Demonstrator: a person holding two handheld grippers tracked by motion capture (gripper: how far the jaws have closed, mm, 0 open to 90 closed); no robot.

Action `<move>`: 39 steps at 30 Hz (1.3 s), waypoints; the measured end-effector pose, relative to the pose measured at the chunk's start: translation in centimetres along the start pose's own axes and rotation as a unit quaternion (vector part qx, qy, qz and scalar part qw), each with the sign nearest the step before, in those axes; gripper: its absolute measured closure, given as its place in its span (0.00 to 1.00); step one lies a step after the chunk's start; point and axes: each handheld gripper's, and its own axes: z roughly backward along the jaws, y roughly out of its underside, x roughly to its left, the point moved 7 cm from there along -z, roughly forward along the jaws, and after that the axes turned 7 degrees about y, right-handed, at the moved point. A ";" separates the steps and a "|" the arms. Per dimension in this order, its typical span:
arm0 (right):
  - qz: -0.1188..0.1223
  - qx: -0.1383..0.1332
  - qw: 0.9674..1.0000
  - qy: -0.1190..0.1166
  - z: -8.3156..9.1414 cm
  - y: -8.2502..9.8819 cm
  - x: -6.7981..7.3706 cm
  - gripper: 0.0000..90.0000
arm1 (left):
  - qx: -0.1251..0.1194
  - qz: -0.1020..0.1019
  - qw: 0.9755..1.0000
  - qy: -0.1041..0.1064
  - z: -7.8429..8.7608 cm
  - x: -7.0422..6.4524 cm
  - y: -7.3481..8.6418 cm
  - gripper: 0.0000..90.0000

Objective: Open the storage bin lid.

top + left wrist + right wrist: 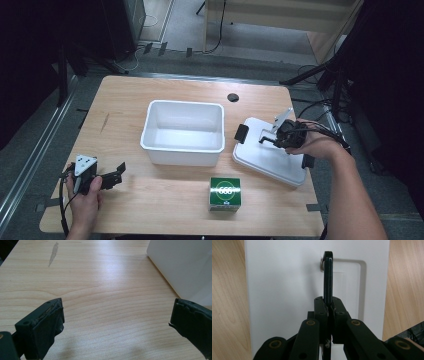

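A green box [224,194] at 6 o'clock on the table [165,200] bore a white emblem too small to read. The right gripper [328,305] was clamped on the lid's [270,157] black handle [328,275], its thin edge seen in the right gripper view; the lid lay at 3 o'clock, long axis running 10 to 4. The left gripper [116,320] gaped empty at 8 o'clock, near the tub [182,132].

Green box [224,194] near the table's [150,200] front edge — standing alone.
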 end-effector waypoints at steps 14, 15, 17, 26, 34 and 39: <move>-0.011 0.017 1.000 0.015 -1.7 1.1 -0.2 0.95 | -0.001 0.002 1.000 -0.002 0.0 0.1 0.0 0.00; -0.015 0.017 1.000 0.016 -1.8 1.2 -0.2 0.95 | -0.002 0.003 1.000 -0.002 0.0 0.0 0.0 0.00; -0.014 0.013 1.000 0.020 -1.9 1.3 -0.3 0.95 | -0.002 0.002 1.000 -0.002 0.0 0.0 0.0 0.00; -0.026 0.011 0.999 0.021 -2.7 1.5 0.1 0.95 | -0.002 0.001 1.000 -0.002 0.0 0.0 0.0 0.00; -0.039 0.000 0.999 0.008 -2.1 1.8 0.1 0.83 | -0.001 0.000 1.000 -0.003 0.0 0.0 0.0 0.00; -0.046 -0.009 0.999 0.012 -1.3 1.9 0.4 0.72 | 0.000 -0.003 1.000 -0.003 -0.1 -0.1 0.0 0.00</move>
